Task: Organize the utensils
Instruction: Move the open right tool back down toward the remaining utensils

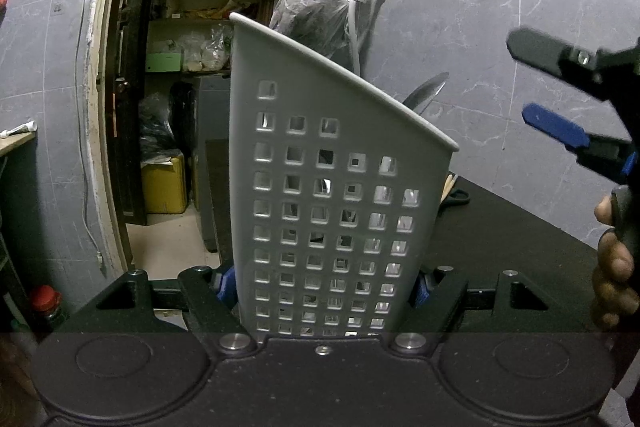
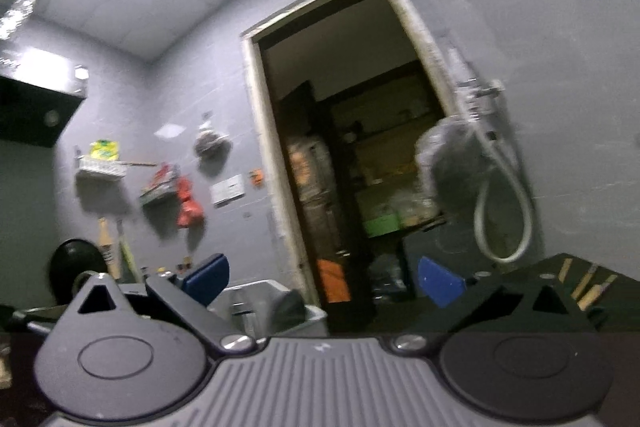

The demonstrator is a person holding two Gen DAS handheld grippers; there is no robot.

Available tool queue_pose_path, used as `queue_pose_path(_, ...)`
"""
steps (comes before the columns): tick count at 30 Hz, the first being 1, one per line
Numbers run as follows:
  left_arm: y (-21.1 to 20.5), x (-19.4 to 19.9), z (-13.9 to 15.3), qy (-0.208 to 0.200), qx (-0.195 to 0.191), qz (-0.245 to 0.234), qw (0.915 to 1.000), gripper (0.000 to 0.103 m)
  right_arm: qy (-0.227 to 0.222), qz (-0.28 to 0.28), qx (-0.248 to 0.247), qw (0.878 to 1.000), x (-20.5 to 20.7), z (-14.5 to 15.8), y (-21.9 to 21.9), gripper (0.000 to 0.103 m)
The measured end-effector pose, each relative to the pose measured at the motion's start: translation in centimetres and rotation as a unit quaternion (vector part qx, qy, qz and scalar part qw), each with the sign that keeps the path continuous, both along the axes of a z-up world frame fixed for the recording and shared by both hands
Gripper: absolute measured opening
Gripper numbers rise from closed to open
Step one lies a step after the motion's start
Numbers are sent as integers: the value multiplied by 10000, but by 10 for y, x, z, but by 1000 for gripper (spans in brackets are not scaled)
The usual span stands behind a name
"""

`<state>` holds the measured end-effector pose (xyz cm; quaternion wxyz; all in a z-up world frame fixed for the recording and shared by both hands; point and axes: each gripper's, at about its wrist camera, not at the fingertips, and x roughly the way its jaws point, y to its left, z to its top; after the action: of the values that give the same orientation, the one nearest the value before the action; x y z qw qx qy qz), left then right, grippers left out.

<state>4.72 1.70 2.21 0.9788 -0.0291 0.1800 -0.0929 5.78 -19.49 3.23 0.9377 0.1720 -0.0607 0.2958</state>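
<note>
Left wrist footage shows the grey perforated utensil holder (image 1: 332, 195) clamped between the pads of the left claw (image 1: 322, 287) and kept upright on the black surface (image 1: 500, 227), a metal utensil tip (image 1: 428, 91) already showing above its rim on the far side. Off to that claw's right, the right claw (image 1: 536, 87) is seen with its jaws spread wide and nothing between them. Several wooden-handled utensils (image 2: 588, 287), lying to the right of the right claw, are judged still to be sorted.

The right-wrist view is motion-blurred throughout, and the holder (image 1: 332, 195) hides all but the tip of a blade (image 1: 428, 91) behind it
</note>
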Motion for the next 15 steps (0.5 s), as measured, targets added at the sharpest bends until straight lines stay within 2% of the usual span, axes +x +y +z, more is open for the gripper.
queue_pose_path(7,0,0,0,-1,-5,-2,10000,77,716,-335,399,9961,15,-16,-27,103)
queue_pose_path(15,1,2,-1,5,1,-12,10000,77,1392,-629,645,9862,33,-42,-45,103)
